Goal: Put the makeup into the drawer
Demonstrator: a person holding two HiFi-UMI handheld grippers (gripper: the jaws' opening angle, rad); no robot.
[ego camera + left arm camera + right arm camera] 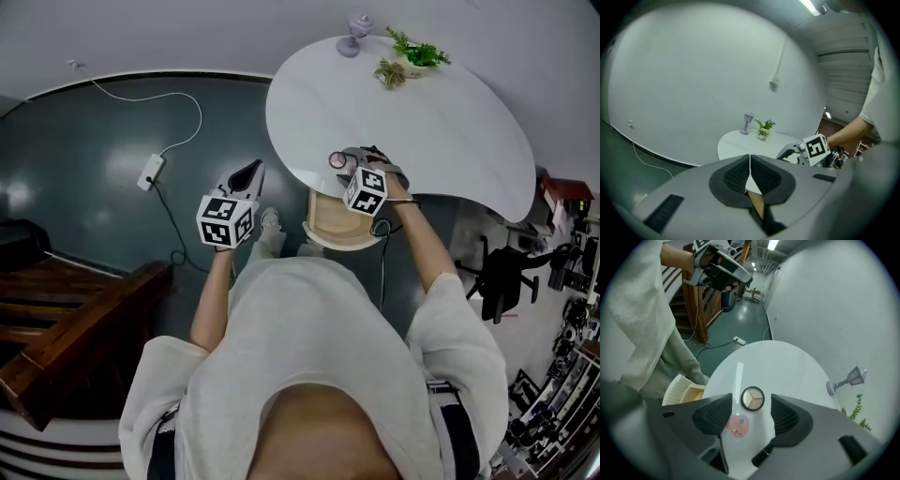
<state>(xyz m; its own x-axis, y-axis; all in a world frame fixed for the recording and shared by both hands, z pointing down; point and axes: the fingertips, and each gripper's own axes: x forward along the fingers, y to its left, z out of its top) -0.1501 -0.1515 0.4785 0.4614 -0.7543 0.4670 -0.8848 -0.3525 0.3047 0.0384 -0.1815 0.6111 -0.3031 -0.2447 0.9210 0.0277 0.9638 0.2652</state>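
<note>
Now the bench [441,122] has its drawer [337,225] open below the edge, ready to fill. The left gripper [750,174] hangs aside, jaws closed and empty. The right gripper [749,411] points down, jaws wide, to grab the makeup [753,398] lying on the bench.

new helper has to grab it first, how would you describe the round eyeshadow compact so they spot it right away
Start at the white rounded table and go to the edge beside the open drawer. The compact lies flat there, next to a pink clear-lidded disc. It is the only black-rimmed round case, and it holds three beige wedges.
</note>
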